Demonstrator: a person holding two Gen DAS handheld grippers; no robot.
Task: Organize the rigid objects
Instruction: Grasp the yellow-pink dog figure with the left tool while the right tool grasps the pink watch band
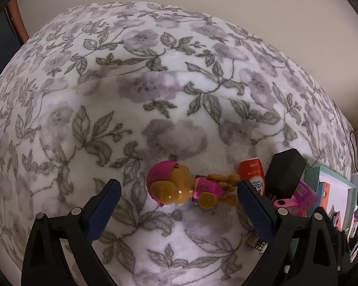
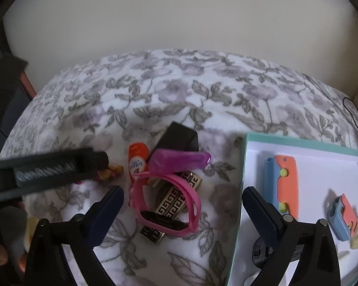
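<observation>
We are holding left gripper (image 1: 179,195) spread, dog figure (image 1: 191,190) lying between its tips, lower centre | right gripper (image 2: 182,201) spread over pink watch (image 2: 169,200) | teal box (image 2: 248,157) sitting lower right, holding orange-blue toys (image 2: 286,183) | blanket (image 1: 107,95) lying bare upper left.

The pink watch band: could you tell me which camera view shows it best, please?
The right wrist view: the pink watch band lies whole between the open right gripper's fingers, looped over gold-patterned pieces. The left wrist view shows only part of it, behind a left gripper finger.
</observation>
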